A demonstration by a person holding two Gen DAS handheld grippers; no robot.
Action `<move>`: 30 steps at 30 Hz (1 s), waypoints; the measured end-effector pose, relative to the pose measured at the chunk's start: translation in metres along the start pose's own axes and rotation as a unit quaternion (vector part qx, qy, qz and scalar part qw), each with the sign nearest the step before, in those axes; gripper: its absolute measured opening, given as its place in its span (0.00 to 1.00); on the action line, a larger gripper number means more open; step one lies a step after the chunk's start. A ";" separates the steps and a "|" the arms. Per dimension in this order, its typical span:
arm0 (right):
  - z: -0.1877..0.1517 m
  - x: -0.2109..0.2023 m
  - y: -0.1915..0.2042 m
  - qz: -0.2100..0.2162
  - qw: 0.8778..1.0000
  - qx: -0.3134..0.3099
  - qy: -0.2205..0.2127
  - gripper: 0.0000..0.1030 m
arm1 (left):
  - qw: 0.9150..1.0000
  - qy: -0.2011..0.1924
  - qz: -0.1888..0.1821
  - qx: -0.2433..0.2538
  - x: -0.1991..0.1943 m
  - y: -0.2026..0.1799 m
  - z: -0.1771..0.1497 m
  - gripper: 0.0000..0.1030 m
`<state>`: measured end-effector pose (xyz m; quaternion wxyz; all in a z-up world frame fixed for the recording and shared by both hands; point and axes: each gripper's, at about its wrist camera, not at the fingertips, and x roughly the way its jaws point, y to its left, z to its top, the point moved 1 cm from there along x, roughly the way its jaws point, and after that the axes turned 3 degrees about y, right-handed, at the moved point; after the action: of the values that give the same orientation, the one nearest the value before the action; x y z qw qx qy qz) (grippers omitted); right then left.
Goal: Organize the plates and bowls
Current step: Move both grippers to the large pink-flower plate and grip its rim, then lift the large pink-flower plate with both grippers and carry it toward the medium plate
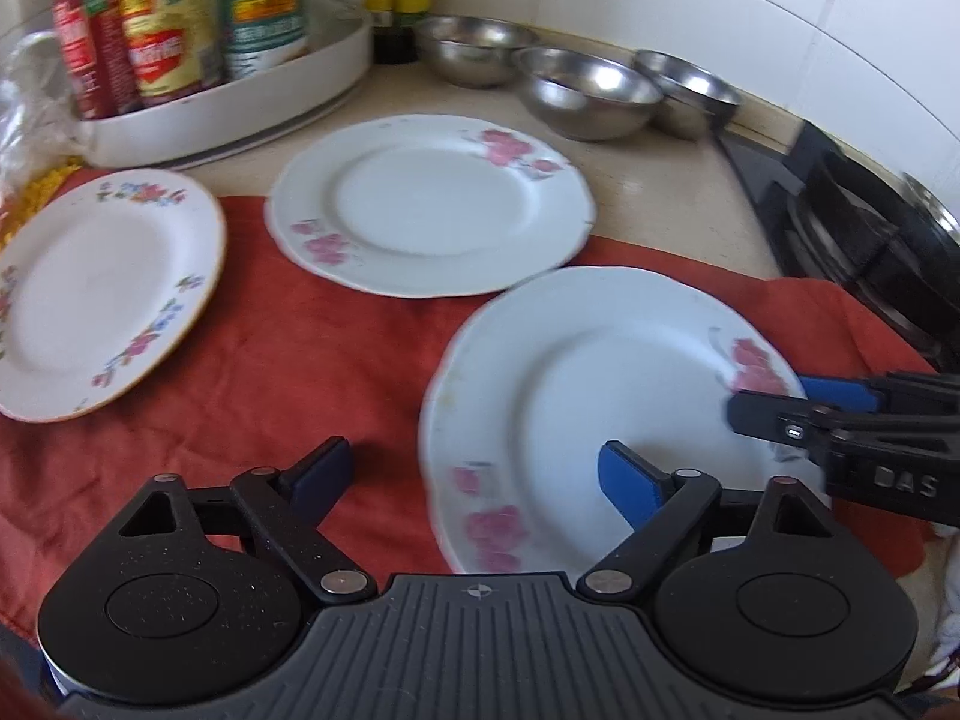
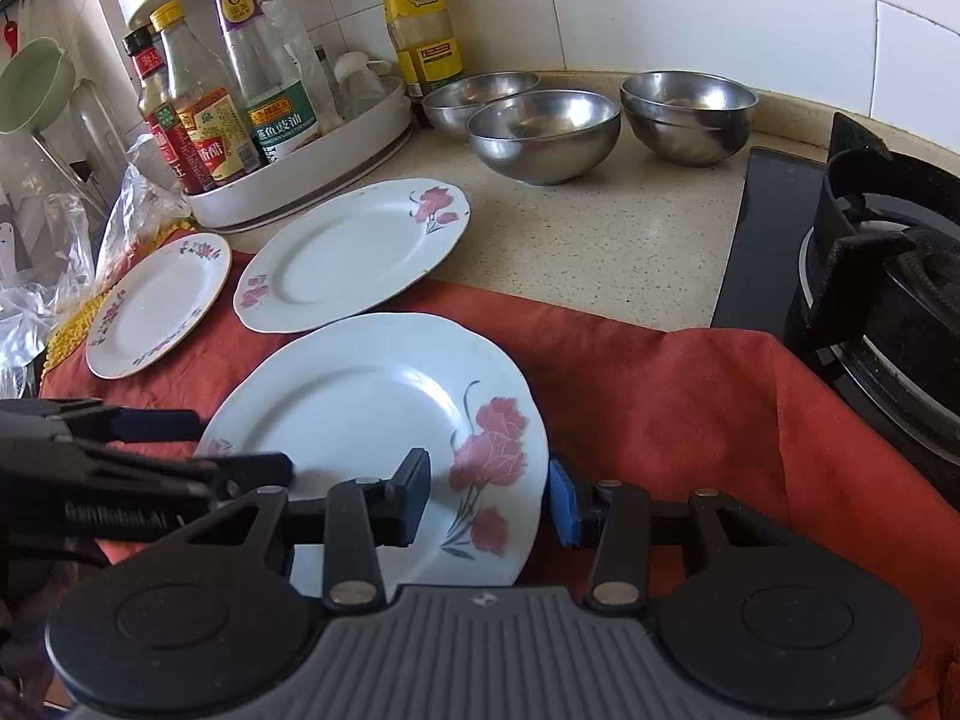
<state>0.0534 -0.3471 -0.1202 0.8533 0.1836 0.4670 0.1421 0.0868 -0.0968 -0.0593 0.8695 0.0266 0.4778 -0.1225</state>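
Nothing is stacked yet: three plates and three bowls lie apart. The nearest plate is straddled by the right gripper, jaws part-open and not yet pressing. Beside that plate, the left gripper is held wide and empty.

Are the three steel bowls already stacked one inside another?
No: the three steel bowls stand separately side by side on the counter near the tiled wall.

Home kitchen: gas stove, sauce bottles
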 end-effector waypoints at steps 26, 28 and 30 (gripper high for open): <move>-0.005 -0.003 0.028 -0.024 0.998 0.031 0.048 0.43 | 0.997 0.024 -0.063 0.030 -0.010 0.026 0.016 0.73; -0.002 -0.007 0.028 -0.043 0.998 0.019 0.033 0.43 | 0.997 0.029 -0.065 0.030 -0.006 0.028 0.017 0.72; 0.003 -0.012 0.025 -0.070 0.997 0.011 0.017 0.43 | 0.998 0.019 -0.060 0.031 -0.009 0.032 0.021 0.72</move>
<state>0.0484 -0.3306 -0.0988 0.8511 0.1573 0.4944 0.0803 0.1069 -0.0675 -0.0429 0.8502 0.0273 0.4909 -0.1884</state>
